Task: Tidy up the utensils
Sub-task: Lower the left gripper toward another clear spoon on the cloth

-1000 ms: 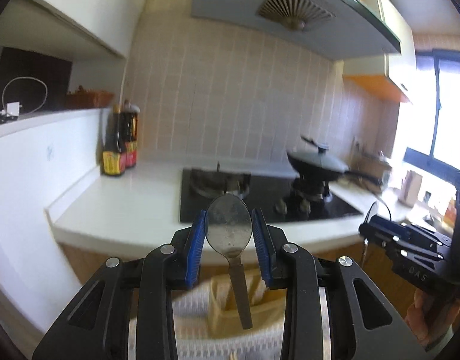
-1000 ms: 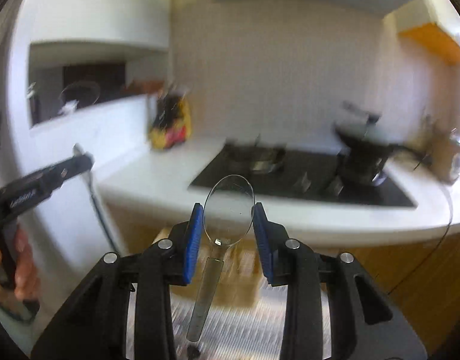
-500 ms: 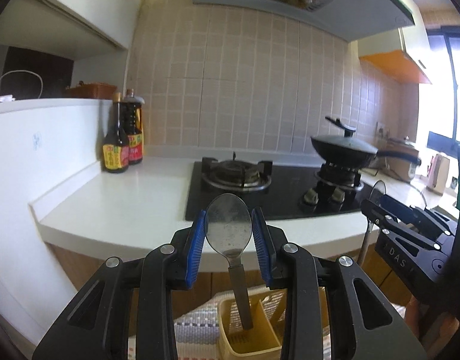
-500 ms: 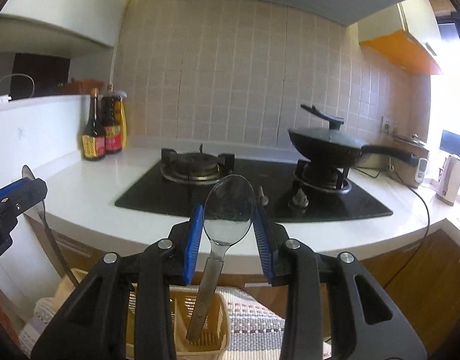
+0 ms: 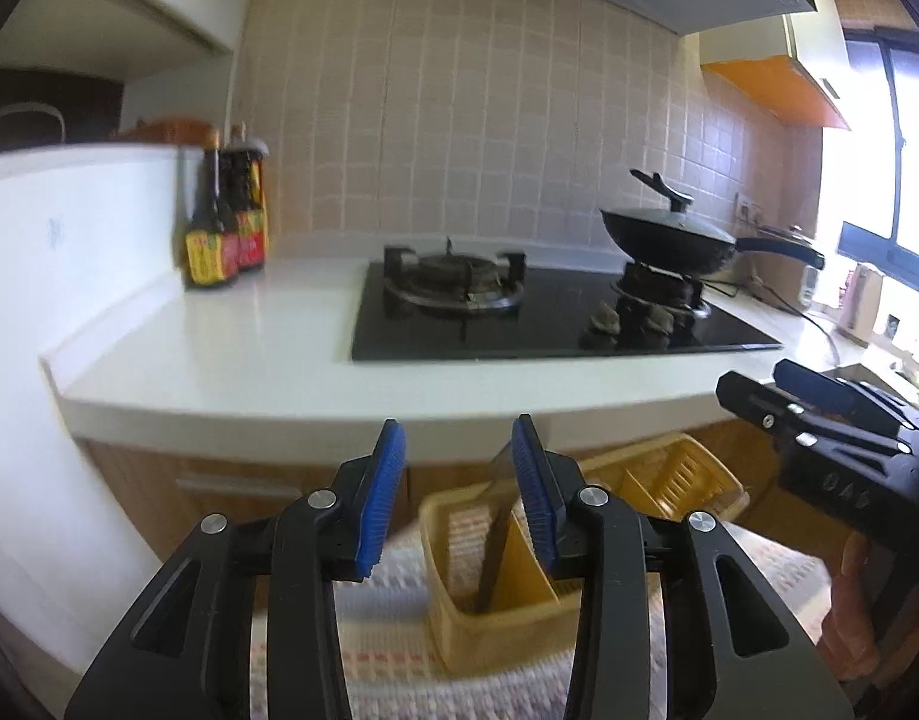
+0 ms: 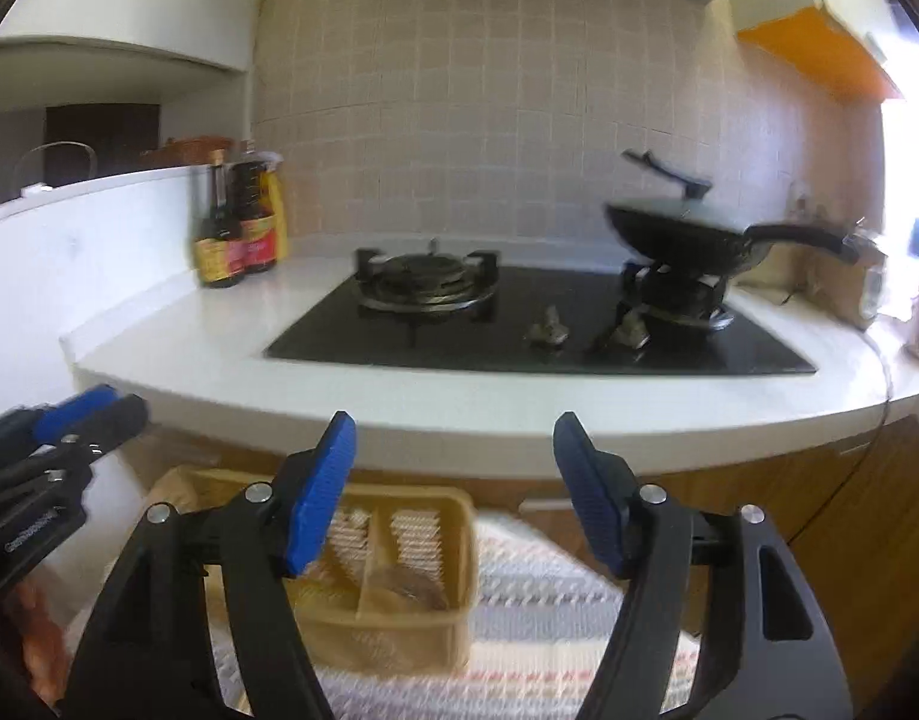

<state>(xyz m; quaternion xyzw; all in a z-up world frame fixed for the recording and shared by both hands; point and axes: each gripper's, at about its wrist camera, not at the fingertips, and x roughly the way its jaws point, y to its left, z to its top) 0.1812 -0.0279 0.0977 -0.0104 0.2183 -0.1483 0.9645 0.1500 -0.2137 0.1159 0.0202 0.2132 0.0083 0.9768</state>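
My left gripper point(image 5: 458, 468) is open above a yellow slotted utensil holder point(image 5: 459, 618). A blurred metal spoon point(image 5: 496, 540) stands in the holder beside the right pad, no longer gripped. My right gripper point(image 6: 453, 480) is wide open and empty above the same yellow holder point(image 6: 399, 630). A clear spoon point(image 6: 414, 585) lies blurred inside the holder's right compartment. A second yellow basket point(image 5: 669, 474) lies tilted behind the holder. The right gripper also shows in the left wrist view point(image 5: 819, 420), and the left one in the right wrist view point(image 6: 51, 438).
The holder sits on a striped woven cloth point(image 6: 519, 588). Behind is a white counter point(image 5: 219, 348) with a black gas hob point(image 5: 519, 312), a lidded wok point(image 5: 669, 237) and two sauce bottles point(image 5: 219, 228). Wooden cabinet fronts point(image 6: 819, 510) run below the counter.
Both grippers have opened and let go of their spoons. The spoons have dropped down into the yellow holder. Both views have tilted down slightly toward the holder.
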